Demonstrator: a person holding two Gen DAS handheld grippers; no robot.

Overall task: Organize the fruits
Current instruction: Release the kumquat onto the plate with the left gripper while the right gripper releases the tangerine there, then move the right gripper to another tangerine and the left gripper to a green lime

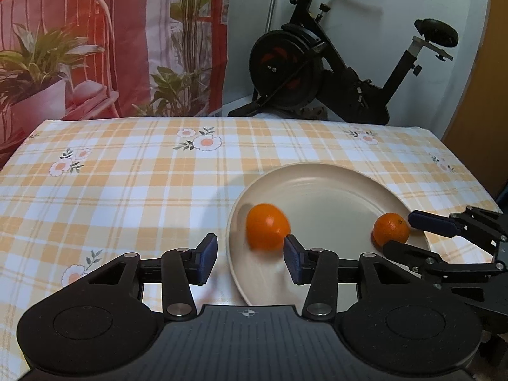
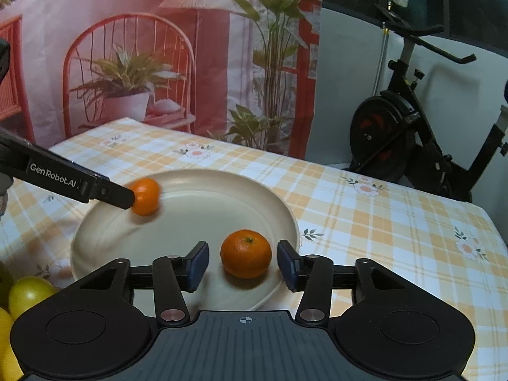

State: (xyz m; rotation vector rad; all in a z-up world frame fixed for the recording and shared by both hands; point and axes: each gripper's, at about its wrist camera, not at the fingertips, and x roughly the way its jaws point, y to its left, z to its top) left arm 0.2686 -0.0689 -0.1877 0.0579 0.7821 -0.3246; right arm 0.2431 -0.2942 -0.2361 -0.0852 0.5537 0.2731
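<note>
Ahead of both claws: one plate (image 2: 279, 209), two oranges on it. Left claw (image 1: 250, 258) parted, empty, blurred orange (image 1: 267, 230) just beyond. Right claw (image 2: 243, 262) parted, unclenched, orange (image 2: 246, 253) between pads, untouched.

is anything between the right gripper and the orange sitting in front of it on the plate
Nothing visible. The orange lies on the cream plate in the open gap of the right gripper, pads clear of it on both sides. The other orange sits far across the plate by the left gripper.

dim warm light, fisheye edges, motion blur
</note>
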